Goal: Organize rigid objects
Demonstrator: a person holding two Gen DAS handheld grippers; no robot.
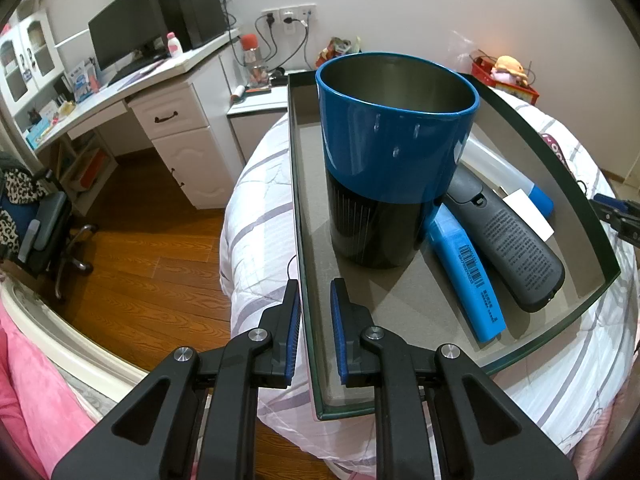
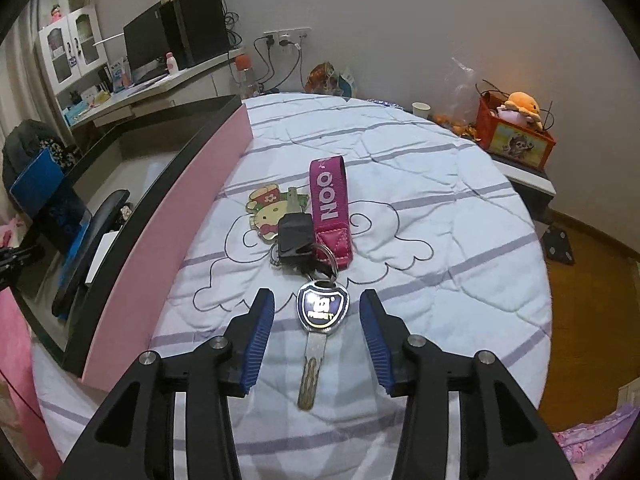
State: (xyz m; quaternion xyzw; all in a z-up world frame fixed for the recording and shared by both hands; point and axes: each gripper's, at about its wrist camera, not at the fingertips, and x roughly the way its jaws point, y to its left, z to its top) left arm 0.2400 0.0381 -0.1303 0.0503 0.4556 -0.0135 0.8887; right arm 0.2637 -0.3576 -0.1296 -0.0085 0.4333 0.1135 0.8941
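A bunch of keys (image 2: 310, 248) lies on the striped quilt (image 2: 420, 208) of a bed, just beside a shallow storage box (image 1: 592, 216) that already holds a blue-and-black cup (image 1: 394, 152), a dark handheld device (image 1: 508, 236) and a flat blue case (image 1: 466, 276). The right gripper (image 2: 316, 320) hovers low over the bunch with its fingers spread wide, one on either side of the silver-headed key (image 2: 322, 304) that points back toward the camera. Nothing is pinched between them, and the pictures do not show whether they touch the bedding. The bunch also carries a black-headed key (image 2: 295, 237), a magenta strap (image 2: 329, 208) and a cartoon tag (image 2: 266, 210), fanned out flat and apart from the box.

The left gripper (image 1: 314, 312) straddles the box's near wall, one finger outside and one inside; a gap shows on both sides, so it appears loosely placed rather than clamped, likely to steady the box on the soft quilt.

The keys look to be the one loose item not yet put away. The straddling stance suggests a pinch on the key head is next; the dangling strap and tag could swing or snag on the box wall.
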